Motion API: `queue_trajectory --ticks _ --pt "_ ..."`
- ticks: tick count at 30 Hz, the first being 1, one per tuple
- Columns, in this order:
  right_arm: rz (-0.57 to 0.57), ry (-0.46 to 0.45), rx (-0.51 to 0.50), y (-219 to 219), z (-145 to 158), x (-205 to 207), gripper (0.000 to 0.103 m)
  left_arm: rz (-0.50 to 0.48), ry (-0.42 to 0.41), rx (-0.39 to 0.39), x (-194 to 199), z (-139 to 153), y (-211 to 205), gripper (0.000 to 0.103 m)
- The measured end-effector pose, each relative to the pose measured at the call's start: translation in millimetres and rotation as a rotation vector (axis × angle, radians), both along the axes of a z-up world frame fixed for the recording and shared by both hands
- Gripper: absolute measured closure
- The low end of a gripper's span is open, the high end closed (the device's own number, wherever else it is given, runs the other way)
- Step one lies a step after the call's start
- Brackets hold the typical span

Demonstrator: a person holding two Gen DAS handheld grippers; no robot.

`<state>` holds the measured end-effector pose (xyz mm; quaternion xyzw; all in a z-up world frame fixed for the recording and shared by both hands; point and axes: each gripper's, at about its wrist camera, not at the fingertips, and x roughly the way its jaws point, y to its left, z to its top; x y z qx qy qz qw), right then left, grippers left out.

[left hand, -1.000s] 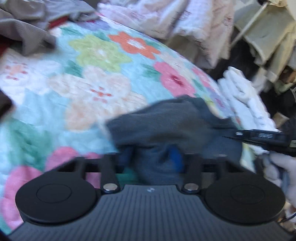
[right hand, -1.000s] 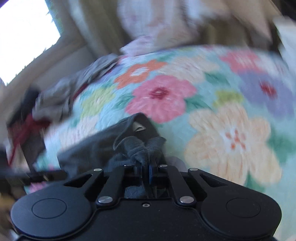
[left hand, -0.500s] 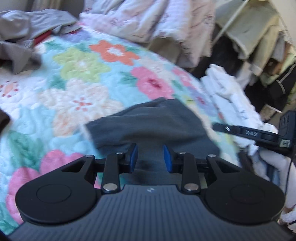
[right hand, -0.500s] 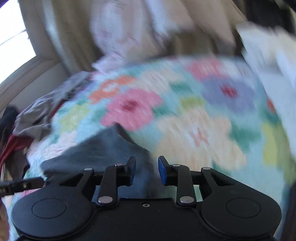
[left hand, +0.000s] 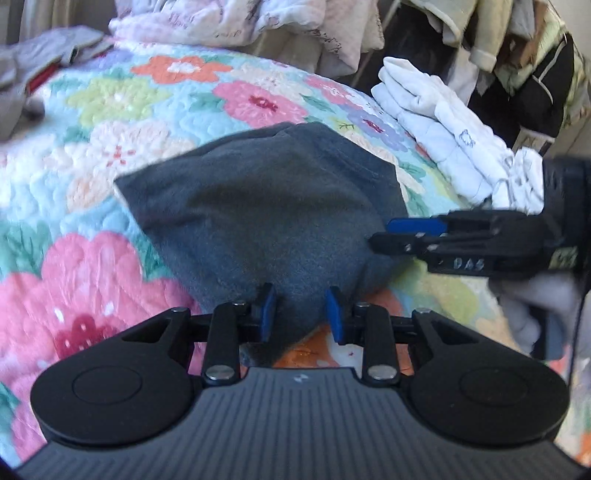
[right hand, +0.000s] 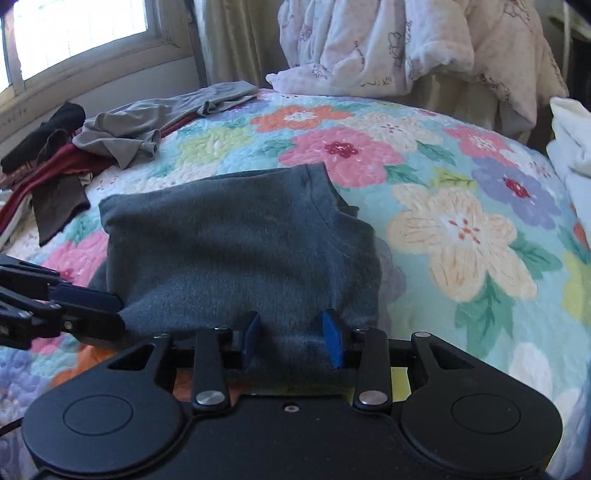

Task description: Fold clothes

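Note:
A folded dark grey garment [left hand: 266,206] [right hand: 236,251] lies flat on the floral quilt [left hand: 110,122] [right hand: 461,229]. My left gripper [left hand: 301,314] is open at its near edge, blue pads either side of the cloth without closing on it. My right gripper [right hand: 291,338] is open too, straddling the garment's near edge. Each gripper shows in the other's view: the right one [left hand: 413,236] at the garment's right side, the left one [right hand: 88,306] at its left corner.
A heap of grey, maroon and black clothes [right hand: 92,147] lies at the quilt's far left. A stack of folded white laundry [left hand: 443,133] sits at the right edge. A pale blanket [right hand: 388,48] hangs behind the bed, under a window [right hand: 74,33].
A second ago the right gripper was shut on bunched grey cloth; both grippers have let go and opened. The garment now lies folded flat, and both grippers sit at its near edge.

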<state>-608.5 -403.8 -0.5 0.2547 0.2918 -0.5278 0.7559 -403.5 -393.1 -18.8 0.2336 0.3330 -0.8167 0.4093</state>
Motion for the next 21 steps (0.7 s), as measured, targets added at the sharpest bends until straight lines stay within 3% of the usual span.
queue_trajectory --ticks 4,7,8,10,13,17,21 --pt "0.007 0.002 -0.027 -1 15 2 0.06 -0.03 -0.049 -0.123 -4 22 0 0.071" --pt "0.041 0.009 -0.03 -19 18 11 0.06 0.044 -0.062 -0.241 1 32 -8 0.071" --pt "0.057 0.011 -0.027 -27 18 15 0.059 0.043 -0.065 -0.245 0 30 -16 0.071" --pt "0.088 0.015 -0.021 -43 17 22 0.059 0.038 -0.055 -0.234 0 23 -32 0.072" --pt "0.135 0.021 -0.012 -67 16 34 0.059 0.09 -0.018 -0.138 12 6 -51 0.074" --pt "0.198 0.03 0.001 -100 14 49 0.06 0.122 0.072 -0.075 30 -15 -62 0.081" --pt "0.126 -0.037 0.069 -121 1 36 0.047 0.132 0.092 -0.065 31 -16 -65 0.081"
